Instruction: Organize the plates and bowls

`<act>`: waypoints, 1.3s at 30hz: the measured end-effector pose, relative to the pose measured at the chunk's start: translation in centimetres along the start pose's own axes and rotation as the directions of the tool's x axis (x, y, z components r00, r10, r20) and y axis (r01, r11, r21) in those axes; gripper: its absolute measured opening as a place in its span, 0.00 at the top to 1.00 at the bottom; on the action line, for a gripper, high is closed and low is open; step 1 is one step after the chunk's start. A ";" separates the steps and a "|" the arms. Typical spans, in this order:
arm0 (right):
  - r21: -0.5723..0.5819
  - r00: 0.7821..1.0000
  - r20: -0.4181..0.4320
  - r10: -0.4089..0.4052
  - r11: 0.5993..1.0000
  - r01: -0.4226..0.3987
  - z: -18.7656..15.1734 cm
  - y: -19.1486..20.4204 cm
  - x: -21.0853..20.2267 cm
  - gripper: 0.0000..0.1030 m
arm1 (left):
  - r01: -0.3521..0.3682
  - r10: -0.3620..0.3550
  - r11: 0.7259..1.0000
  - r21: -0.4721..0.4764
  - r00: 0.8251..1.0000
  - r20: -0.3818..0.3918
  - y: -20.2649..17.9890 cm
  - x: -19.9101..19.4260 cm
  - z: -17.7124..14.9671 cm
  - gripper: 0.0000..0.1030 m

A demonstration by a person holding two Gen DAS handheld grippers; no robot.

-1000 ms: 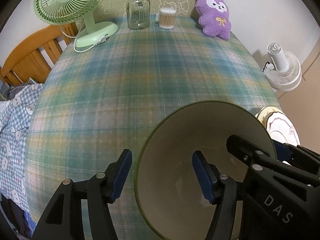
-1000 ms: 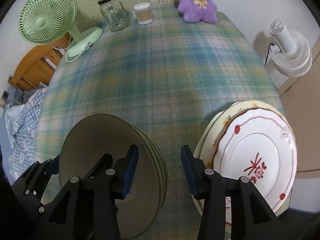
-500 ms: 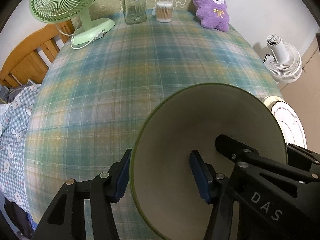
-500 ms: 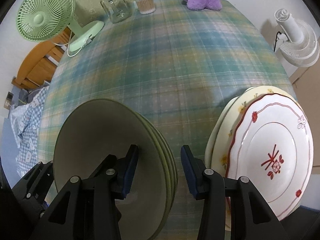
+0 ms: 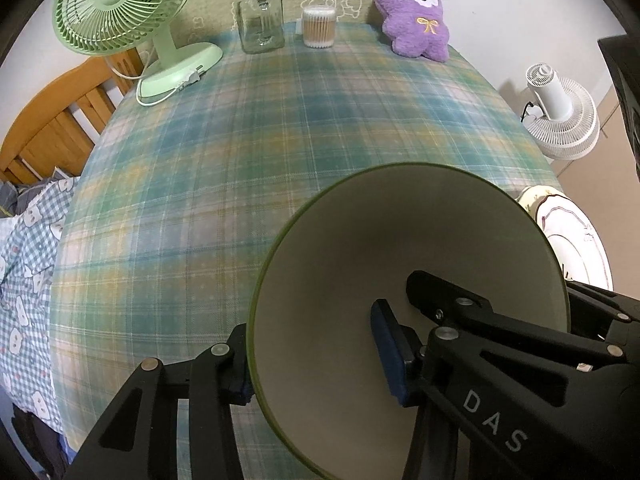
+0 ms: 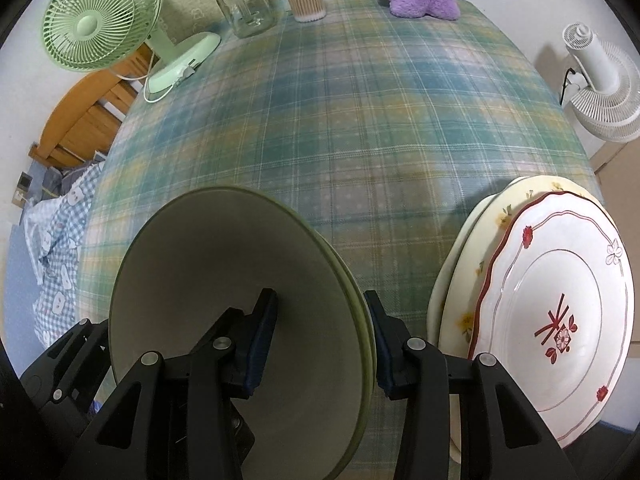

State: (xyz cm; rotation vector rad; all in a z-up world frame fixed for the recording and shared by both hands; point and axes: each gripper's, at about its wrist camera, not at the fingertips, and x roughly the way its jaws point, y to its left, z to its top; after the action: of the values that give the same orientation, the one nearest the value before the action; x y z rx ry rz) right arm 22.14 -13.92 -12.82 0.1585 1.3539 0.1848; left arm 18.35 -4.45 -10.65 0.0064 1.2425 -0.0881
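Both hand-held grippers have come down over the bowls since a second ago, so each now straddles a rim it stood clear of before. On the left hand-held gripper (image 5: 316,354) the jaws are closing, one pad inside the top bowl (image 5: 408,280) and the other outside its wall, but whether they press yet I cannot tell. Opposite, the right hand-held gripper (image 6: 320,346) is about half open, with one pad inside and one outside the far rim of the stacked bowls (image 6: 224,280); a firm hold cannot be made out.

These bowls sit on the near part of the plaid counter (image 6: 360,120). Just beside them lies a stack of plates (image 6: 552,320), a red-trimmed one uppermost. At the far edge stand a green fan (image 5: 120,4), a glass jar (image 5: 260,20), a tub of cotton swabs (image 5: 319,26) and a purple plush toy (image 5: 416,12).
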 end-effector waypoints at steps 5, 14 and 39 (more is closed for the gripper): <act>-0.007 1.000 0.003 -0.011 1.000 0.011 -0.1 0.2 -0.1 0.55 | 0.009 -0.009 1.000 -0.001 1.000 -0.007 0.0 0.0 -0.1 0.52; -0.021 1.000 0.000 -0.028 0.999 0.028 -0.2 0.7 -0.4 0.55 | 0.018 -0.019 0.999 -0.037 0.999 -0.028 0.3 -0.3 -0.3 0.53; 0.006 0.991 0.119 -0.069 0.998 0.069 -0.1 3.1 -7.3 0.55 | 0.050 -0.050 0.999 0.007 0.996 0.074 1.2 -6.5 0.8 0.53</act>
State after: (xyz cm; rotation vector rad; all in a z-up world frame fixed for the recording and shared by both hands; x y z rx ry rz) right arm 20.46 -12.57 -5.23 0.1222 1.2389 0.1145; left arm 17.11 -2.91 -4.26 -0.0233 1.1687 -0.1342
